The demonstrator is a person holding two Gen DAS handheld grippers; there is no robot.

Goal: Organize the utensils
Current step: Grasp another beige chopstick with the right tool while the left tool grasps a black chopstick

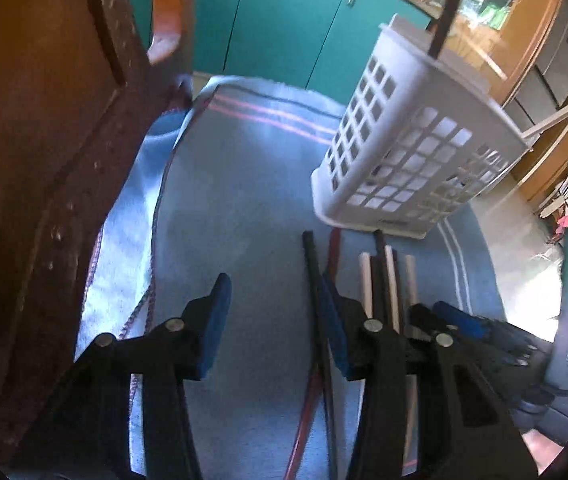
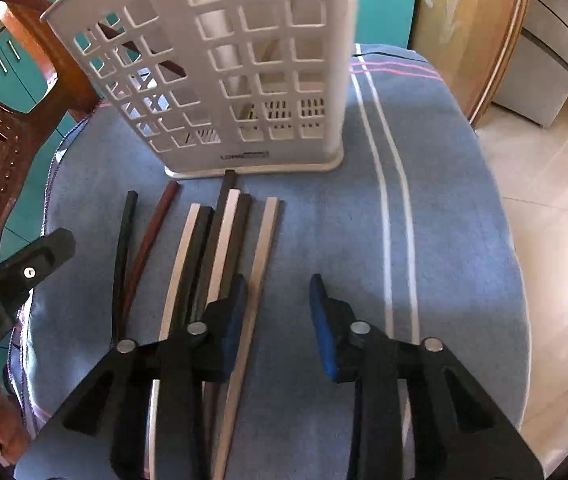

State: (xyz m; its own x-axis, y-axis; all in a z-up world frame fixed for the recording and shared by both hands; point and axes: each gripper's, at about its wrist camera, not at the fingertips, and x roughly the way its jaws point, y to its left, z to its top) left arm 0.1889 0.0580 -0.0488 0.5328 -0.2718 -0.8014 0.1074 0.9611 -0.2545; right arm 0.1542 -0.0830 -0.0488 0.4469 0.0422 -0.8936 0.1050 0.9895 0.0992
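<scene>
Blue cloth [image 2: 324, 240] bears black, maroon and pale chopsticks [image 2: 219, 240] (square-ended); both grippers [image 1: 275, 320] [image 2: 277, 320] gape empty.

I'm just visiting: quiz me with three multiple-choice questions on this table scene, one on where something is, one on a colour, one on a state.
1. Where do the chopsticks lie?
A. inside the basket
B. on the cloth before the basket
C. on the floor

2. What colour is the cloth?
A. blue
B. green
C. yellow

3. How are the right gripper jaws?
A. shut on a chopstick
B. open, holding nothing
C. shut on the basket

Answers: 1 B, they lie flat before the white basket. 2 A, blue with pale stripes. 3 B, a clear gap shows between them.
</scene>
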